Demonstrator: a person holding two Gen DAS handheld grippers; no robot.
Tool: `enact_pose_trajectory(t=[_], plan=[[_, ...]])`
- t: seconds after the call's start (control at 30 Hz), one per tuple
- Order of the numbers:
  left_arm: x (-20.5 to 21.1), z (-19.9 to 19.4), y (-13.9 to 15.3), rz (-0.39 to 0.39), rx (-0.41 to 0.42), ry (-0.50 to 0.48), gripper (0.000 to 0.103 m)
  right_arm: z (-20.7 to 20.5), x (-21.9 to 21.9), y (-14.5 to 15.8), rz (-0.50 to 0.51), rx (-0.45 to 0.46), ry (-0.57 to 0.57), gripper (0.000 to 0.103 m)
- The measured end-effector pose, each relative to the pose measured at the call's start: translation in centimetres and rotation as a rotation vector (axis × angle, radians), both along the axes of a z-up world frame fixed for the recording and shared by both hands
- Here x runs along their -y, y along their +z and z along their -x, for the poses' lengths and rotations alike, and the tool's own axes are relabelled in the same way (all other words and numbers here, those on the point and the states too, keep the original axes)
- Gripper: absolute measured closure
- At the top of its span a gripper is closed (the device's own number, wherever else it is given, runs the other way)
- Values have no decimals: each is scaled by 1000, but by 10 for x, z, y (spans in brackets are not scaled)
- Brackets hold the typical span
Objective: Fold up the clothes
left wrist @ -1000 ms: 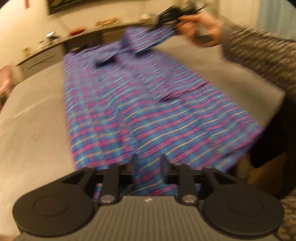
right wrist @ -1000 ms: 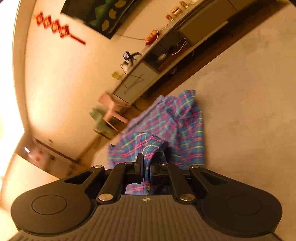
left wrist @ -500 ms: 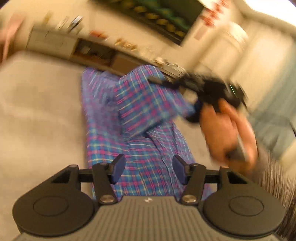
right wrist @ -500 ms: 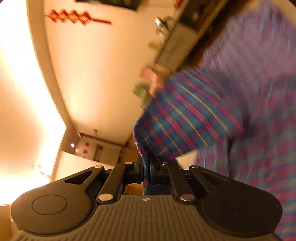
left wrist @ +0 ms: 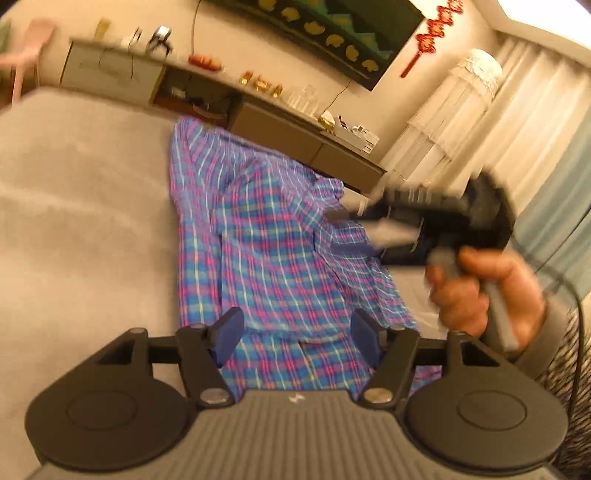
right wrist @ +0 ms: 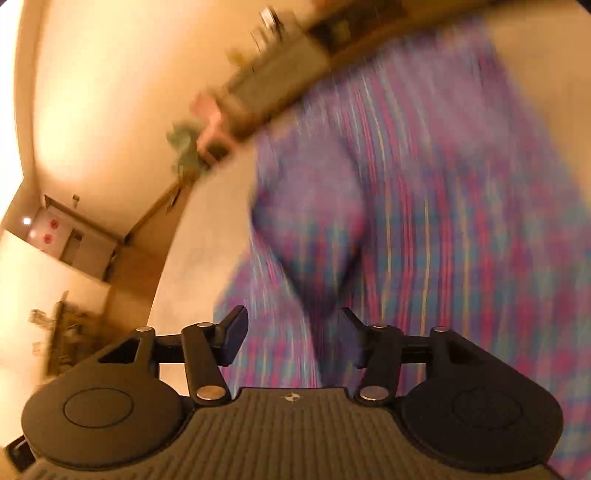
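Note:
A blue, pink and yellow plaid shirt [left wrist: 266,236] lies on a grey bed [left wrist: 81,206], one side folded over its middle. My left gripper [left wrist: 297,330] hovers over the near hem, its jaws opening, with no cloth pinched between the pads. In the same view a hand [left wrist: 476,291] holds my right gripper [left wrist: 354,218] at the shirt's right edge. In the right wrist view the right gripper [right wrist: 293,332] has its jaws opening; the blurred shirt [right wrist: 406,206] hangs or lies just ahead of them, free of the pads.
A long low cabinet [left wrist: 280,125] with small items runs along the far wall, under a dark picture [left wrist: 332,26]. White curtains [left wrist: 498,122] hang at the right. A pink chair [left wrist: 26,48] stands at the far left. A striped sleeve [left wrist: 569,354] is at the right edge.
Both grippers let go of the shirt and opened. The right one carried a side of the shirt across and dropped it on the middle; the left one swung round along the near hem.

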State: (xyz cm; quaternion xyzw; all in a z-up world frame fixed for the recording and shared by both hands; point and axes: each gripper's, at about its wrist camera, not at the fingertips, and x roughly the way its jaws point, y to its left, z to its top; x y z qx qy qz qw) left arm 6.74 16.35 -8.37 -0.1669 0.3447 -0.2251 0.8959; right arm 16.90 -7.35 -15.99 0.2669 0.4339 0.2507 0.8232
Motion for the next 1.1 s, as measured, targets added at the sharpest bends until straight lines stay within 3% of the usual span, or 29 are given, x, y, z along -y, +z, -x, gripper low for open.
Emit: enact_pose_trajectory(t=[0.1,0.13,0.17,0.27,0.33,0.4,0.53,0.63,0.8,0.87,0.9,0.97,1.03,1.1], plan=[[7,6,1,-29,2,-43,38,-22,-22,26,122,174,-24,46],[13,5,0,-50,-2,-66,38,-34,-35,21,179,191,-11,47],[19,6,-2,-86,-6,-88,38,-45,-48,16,237,207,4,47],[32,15,-9,-216,-27,-148,43,-76,-89,-24,413,130,86,52],[33,26,-13,-280,-34,-178,45,-78,-103,-28,501,172,121,55],[27,43,-12,-315,-30,-196,46,-66,-97,-13,491,196,112,54],[17,89,-3,-386,18,-242,46,1,-72,23,368,256,174,50],[26,123,-2,-447,44,-323,47,60,-61,25,282,216,317,49],[38,159,-17,-530,34,-354,47,139,-100,16,232,201,582,49],[39,168,-23,-545,20,-374,63,166,-119,8,255,218,667,50],[40,172,-25,-551,15,-388,79,170,-127,0,292,218,682,51],[42,186,-23,-523,19,-442,81,180,-135,-10,346,241,680,56],[48,203,-18,-462,24,-521,94,186,-132,-10,362,262,644,61],[55,220,-12,-439,52,-565,92,189,-124,-9,357,261,613,61]])
